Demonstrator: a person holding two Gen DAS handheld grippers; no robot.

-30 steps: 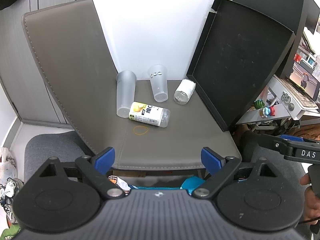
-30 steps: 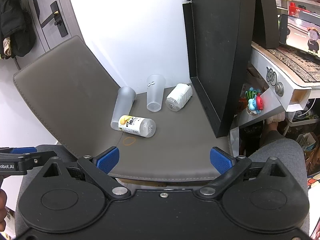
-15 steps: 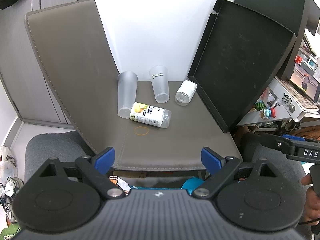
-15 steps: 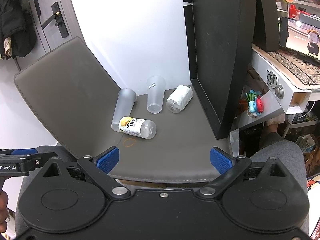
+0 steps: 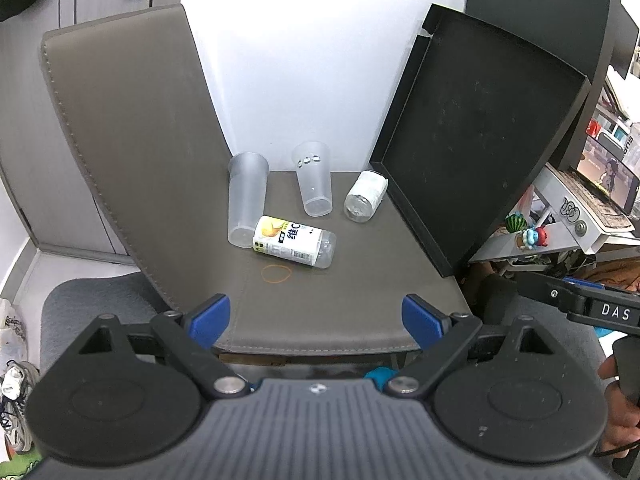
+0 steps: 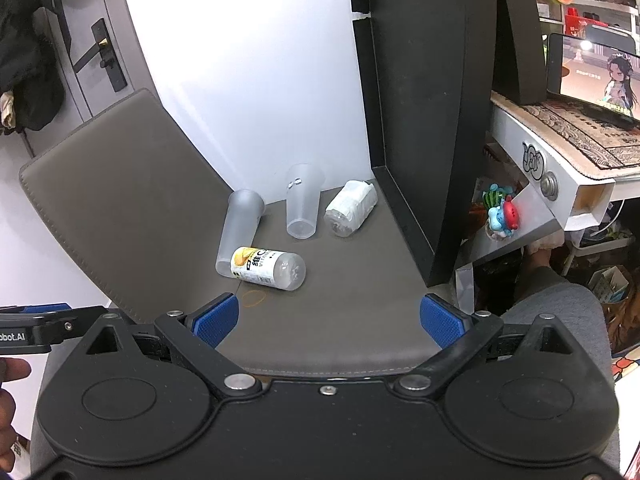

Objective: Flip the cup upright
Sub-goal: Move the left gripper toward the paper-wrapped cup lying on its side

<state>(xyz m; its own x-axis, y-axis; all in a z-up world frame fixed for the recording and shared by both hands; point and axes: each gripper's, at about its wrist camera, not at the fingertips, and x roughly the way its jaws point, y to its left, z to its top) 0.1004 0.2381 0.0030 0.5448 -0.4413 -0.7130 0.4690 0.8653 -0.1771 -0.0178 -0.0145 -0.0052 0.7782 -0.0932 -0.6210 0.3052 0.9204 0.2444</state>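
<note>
While both claws are hanging back at the near edge of the grey mat, we are holding the left gripper and the right gripper spread wide and empty, probably to keep the scene in view. Well ahead of the left claw, the frosted cup and the clear cup are standing on their narrow ends, rims facing away. The bottle is lying touching the frosted cup, likely crowding a grasp.
</note>
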